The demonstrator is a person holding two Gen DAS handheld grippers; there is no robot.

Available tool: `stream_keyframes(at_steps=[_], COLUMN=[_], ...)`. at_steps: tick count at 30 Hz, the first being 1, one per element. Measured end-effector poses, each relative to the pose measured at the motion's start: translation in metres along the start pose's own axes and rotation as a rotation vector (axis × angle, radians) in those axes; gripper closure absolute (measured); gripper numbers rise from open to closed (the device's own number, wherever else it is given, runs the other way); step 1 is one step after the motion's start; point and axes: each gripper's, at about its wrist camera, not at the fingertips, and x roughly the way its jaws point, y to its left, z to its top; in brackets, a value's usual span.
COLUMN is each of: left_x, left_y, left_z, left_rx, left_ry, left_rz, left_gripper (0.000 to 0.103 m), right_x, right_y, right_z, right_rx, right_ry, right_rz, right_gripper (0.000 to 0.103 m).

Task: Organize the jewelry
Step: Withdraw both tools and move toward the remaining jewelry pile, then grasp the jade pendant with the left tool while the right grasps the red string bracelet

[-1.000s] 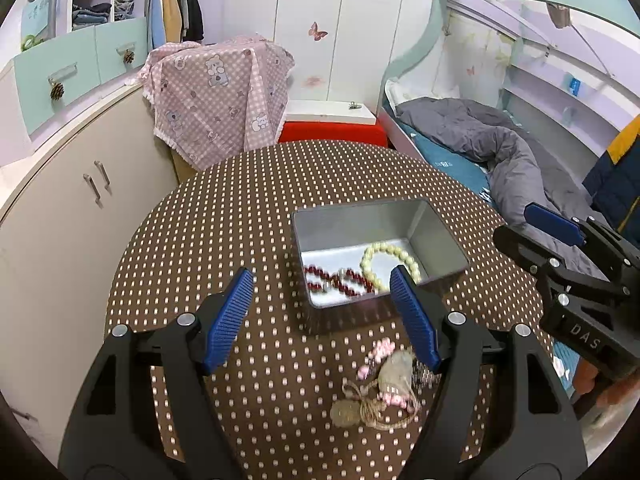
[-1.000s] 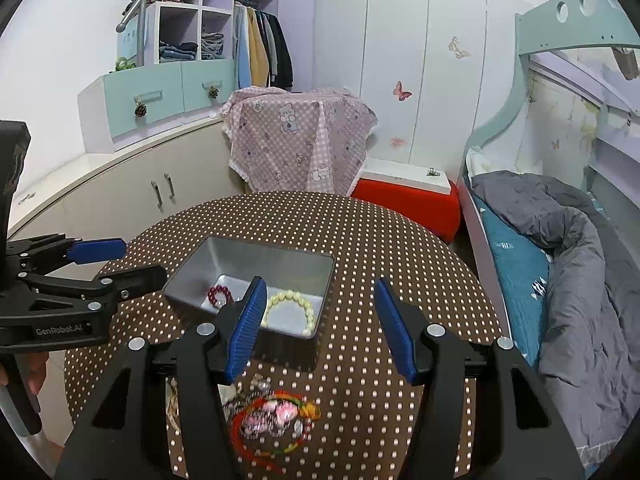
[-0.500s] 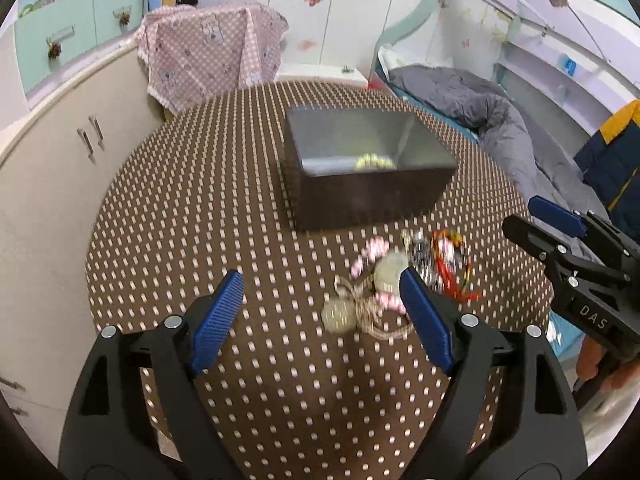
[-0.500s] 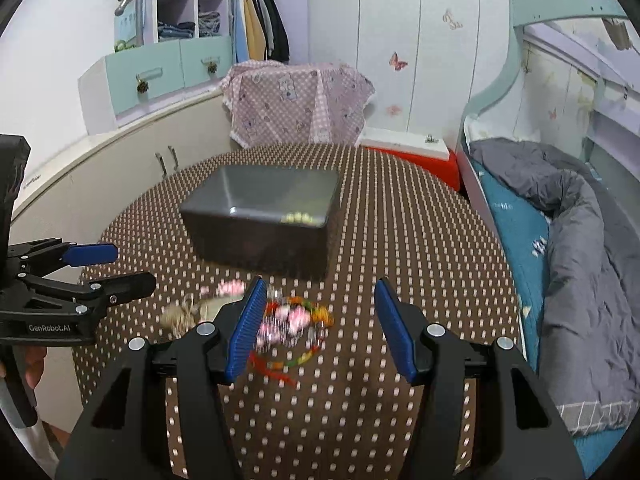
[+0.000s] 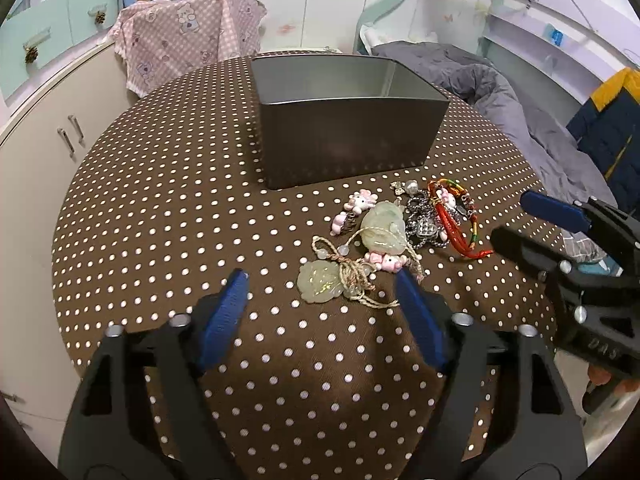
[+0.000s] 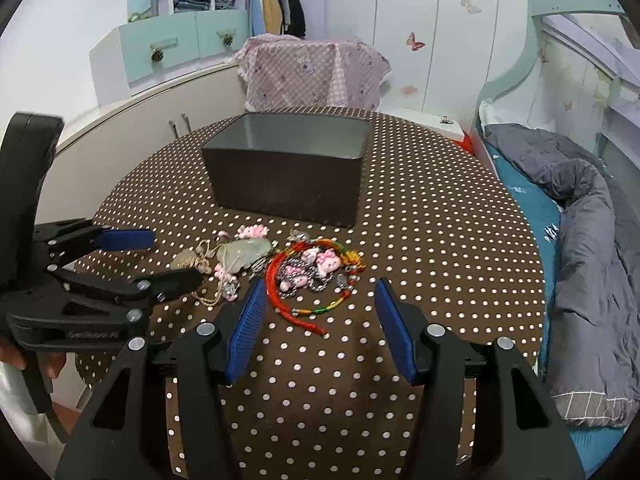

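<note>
A grey metal tin stands open on the round dotted table; it also shows in the right wrist view. Its contents are hidden by its near wall. In front of it lies a heap of jewelry: two pale jade pendants on cord, pink cat charms, a silver chain with a heart and a red braided bracelet. My left gripper is open and empty, just short of the jade pendants. My right gripper is open and empty, low over the red bracelet.
The brown dotted table ends close behind both grippers. A cream cabinet stands left, a pink-draped chair behind the table, and a bed with a grey quilt at right.
Both grippers have dropped and pulled back toward the near edge. The view into the tin is lost, and the jewelry heap now lies just ahead of the open jaws.
</note>
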Motion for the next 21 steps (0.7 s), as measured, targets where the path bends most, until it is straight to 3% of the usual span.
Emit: stream_keyframes(at_steps=[1, 4, 12, 14, 16, 21], left_x=[0.003, 0.007, 0.006, 0.006, 0.005, 0.003], left_y=[-0.001, -0.003, 0.011, 0.014, 0.015, 0.020], left_z=[0.000, 0.002, 0.004, 0.004, 0.003, 0.002], left_rx=[0.003, 0.029, -0.001, -0.009, -0.012, -0.021], left_ry=[0.010, 0.007, -0.005, -0.006, -0.006, -0.008], left_rz=[0.003, 0.036, 0.000, -0.009, -0.013, -0.017], left_gripper=[0.049, 0.067, 0.072, 0.072, 0.072, 0.073], right_x=[0.001, 0.004, 0.012, 0.016, 0.021, 0.030], right_y=[0.001, 0.004, 0.018, 0.022, 0.024, 0.024], right_z=[-0.001, -0.002, -0.007, -0.008, -0.007, -0.005], right_rx=[-0.003, -0.020, -0.093, -0.109, -0.129, -0.129], right_ry=[0.003, 0.009, 0.024, 0.031, 0.040, 0.059], right_rz=[0.004, 0.025, 0.074, 0.071, 0.063, 0.060], right_gripper=[0.050, 0.050, 0.069, 0.075, 0.090, 0.101])
